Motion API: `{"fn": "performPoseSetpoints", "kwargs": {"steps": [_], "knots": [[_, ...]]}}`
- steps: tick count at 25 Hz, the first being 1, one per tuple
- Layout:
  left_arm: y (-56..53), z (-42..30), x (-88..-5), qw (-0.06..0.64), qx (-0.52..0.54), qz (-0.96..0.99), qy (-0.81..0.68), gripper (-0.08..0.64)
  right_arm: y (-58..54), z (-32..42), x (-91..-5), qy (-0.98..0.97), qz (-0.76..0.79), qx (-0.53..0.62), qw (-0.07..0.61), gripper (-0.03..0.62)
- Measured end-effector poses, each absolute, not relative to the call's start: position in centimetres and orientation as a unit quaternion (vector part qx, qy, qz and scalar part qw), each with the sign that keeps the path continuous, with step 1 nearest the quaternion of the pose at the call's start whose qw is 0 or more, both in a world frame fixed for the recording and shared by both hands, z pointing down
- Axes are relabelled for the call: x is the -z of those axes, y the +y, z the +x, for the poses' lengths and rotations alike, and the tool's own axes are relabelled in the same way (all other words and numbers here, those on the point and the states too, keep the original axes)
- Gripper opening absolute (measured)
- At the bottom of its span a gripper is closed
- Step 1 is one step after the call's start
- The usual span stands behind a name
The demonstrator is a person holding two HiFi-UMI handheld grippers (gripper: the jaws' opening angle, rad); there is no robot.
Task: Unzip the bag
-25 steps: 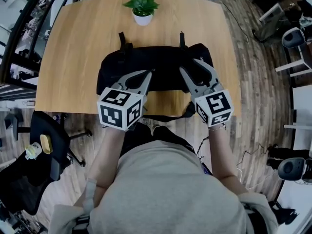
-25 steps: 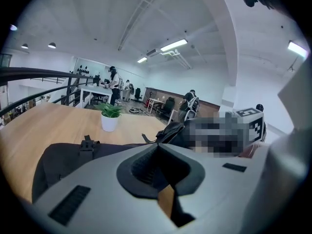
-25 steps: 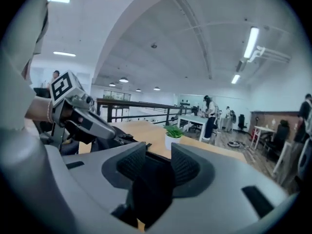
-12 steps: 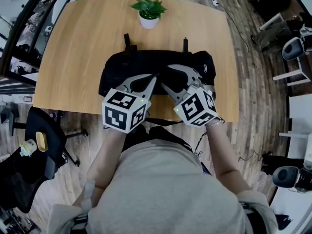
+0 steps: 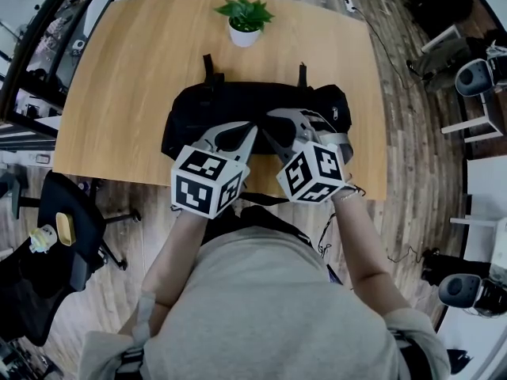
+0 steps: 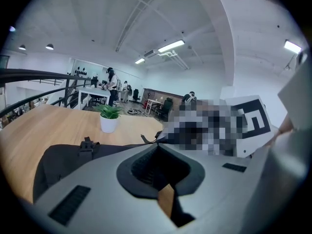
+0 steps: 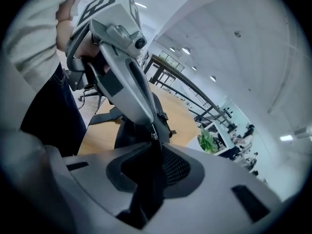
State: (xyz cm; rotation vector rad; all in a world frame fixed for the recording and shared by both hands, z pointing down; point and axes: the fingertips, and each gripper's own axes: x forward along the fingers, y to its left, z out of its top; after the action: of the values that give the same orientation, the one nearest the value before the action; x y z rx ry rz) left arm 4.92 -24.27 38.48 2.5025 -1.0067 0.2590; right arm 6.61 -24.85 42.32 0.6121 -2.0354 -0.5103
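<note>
Two grippers were down on the black bag, which lay across the near middle of the wooden table, with a little potted plant on the far side. The left gripper was closed all the way, tips on the bag's top around the middle. I couldn't tell if it had a pinch of fabric or nothing.

The right gripper sat just right of it, tips almost meeting. Its jaws had just been closing, and a dark bit of the bag was wedged between them; it looked clamped to me. Zip pull or plain fabric? Too dark to call.

My read: this was the grab-the-pull step, and I saw no opened zip yet. Next would be the left holding the bag steady while the right drags along the zip line, keeping low so its hold doesn't slip.
</note>
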Motion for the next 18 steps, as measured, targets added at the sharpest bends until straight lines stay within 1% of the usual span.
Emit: {"fn": "performPoseSetpoints", "kwargs": {"steps": [2, 4, 9, 14, 18], "knots": [[-24.2, 4.9, -38.5, 0.215, -0.090, 0.901, -0.365, 0.018, -24.6, 6.6, -42.4, -0.824, 0.251, 0.203, 0.465, 0.051], [-24.2, 4.8, -38.6, 0.216, -0.088, 0.901, -0.366, 0.018, -24.5, 6.7, -42.5, -0.821, 0.257, 0.201, 0.469, 0.037], [-24.3, 4.5, -38.9, 0.222, -0.081, 0.898, -0.371, 0.018, -24.5, 6.9, -42.5, -0.819, 0.265, 0.195, 0.470, 0.032], [-24.3, 3.9, -39.0, 0.243, -0.063, 0.895, -0.369, 0.018, -24.3, 6.8, -42.4, -0.826, 0.267, 0.180, 0.462, 0.031], [-24.5, 2.8, -39.0, 0.243, -0.064, 0.890, -0.382, 0.018, -24.4, 7.3, -42.2, -0.829, 0.278, 0.165, 0.456, 0.028]]}}
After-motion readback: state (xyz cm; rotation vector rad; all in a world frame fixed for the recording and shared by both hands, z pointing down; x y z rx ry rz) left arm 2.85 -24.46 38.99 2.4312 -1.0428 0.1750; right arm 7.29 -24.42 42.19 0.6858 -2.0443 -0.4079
